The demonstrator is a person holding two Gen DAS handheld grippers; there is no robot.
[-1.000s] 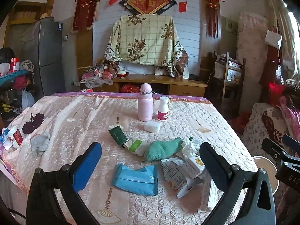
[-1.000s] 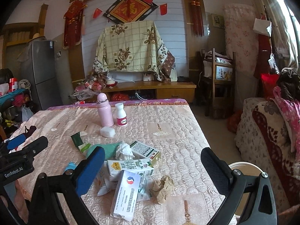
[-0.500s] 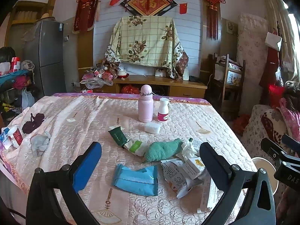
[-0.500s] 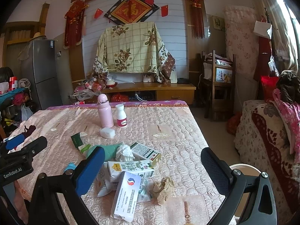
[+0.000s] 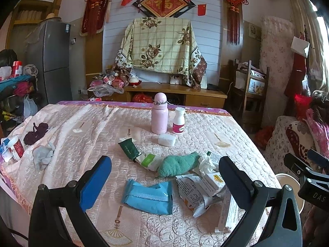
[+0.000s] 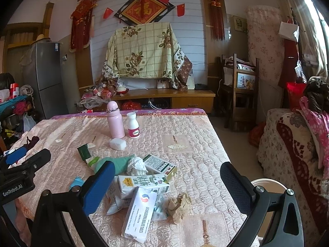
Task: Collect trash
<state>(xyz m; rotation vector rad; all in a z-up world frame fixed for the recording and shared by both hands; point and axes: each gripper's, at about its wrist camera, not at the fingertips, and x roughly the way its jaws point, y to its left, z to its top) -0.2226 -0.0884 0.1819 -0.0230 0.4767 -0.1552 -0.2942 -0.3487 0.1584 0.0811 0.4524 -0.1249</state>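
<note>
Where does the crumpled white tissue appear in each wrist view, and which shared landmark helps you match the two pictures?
Left wrist view: the crumpled white tissue lies right of centre, at the right end of the green cloth.
Right wrist view: the tissue lies just left of centre, against the cloth and beside a printed carton.
Shared landmark: the pink bottle standing further back on the table.

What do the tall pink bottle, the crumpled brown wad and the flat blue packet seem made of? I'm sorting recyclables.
Tall pink bottle: probably matte-coated metal or plastic; smooth, rigid.
Crumpled brown wad: paper, dull with sharp creases.
Flat blue packet: soft plastic film, slightly glossy, with a sealed edge.
</note>
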